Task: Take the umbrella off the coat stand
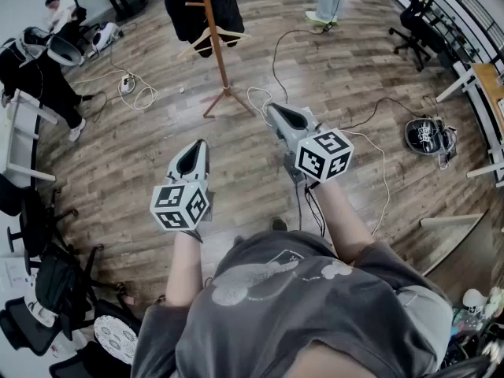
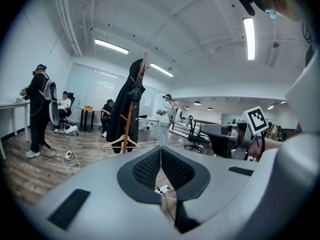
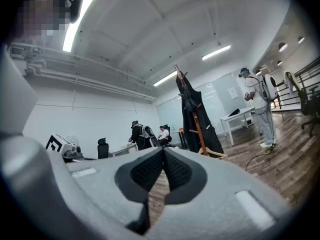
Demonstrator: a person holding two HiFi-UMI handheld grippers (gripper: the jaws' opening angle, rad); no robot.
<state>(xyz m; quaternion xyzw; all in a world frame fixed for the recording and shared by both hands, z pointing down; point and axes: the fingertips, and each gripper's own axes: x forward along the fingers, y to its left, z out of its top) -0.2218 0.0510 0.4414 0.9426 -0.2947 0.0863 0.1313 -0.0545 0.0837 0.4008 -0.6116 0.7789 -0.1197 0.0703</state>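
Both tongs are shut and empty. Head view: my left gripper (image 1: 195, 152) and right gripper (image 1: 279, 113) point forward on outstretched forearms, well short of the coat stand (image 1: 217, 50). Left gripper view: jaws together, tipped slightly down. Right gripper view: jaws together, and I see the umbrella (image 3: 190, 102) hanging high on the stand against the dark coat (image 3: 207, 129).

Coat stand (image 1: 221, 69) bears a coat (image 1: 177, 10) and hanger (image 1: 235, 33).
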